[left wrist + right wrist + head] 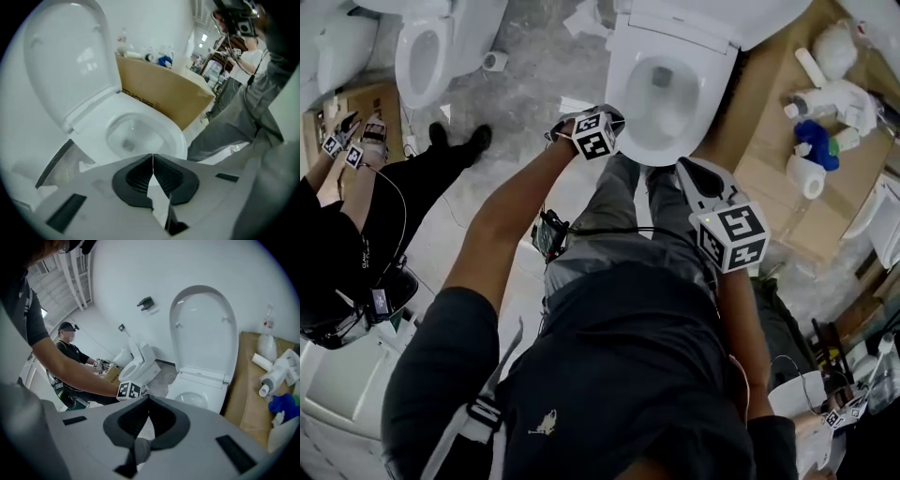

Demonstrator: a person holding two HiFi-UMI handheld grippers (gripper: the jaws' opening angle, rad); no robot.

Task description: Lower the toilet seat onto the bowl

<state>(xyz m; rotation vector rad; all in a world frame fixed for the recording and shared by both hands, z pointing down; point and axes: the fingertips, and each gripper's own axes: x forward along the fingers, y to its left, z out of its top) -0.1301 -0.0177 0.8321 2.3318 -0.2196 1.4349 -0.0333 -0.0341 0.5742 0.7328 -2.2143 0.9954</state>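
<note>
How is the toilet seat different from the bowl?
The seat stands upright, while the bowl lies open below it. The seat looks flat and thin, but the bowl is deep and hollow, with a hole at the bottom. Both are white, and they join at the back.

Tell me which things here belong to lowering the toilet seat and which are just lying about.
For the job: toilet seat, bowl, left gripper, right gripper.
Lying about: cardboard box, bottles, paper roll, second toilet.
</note>
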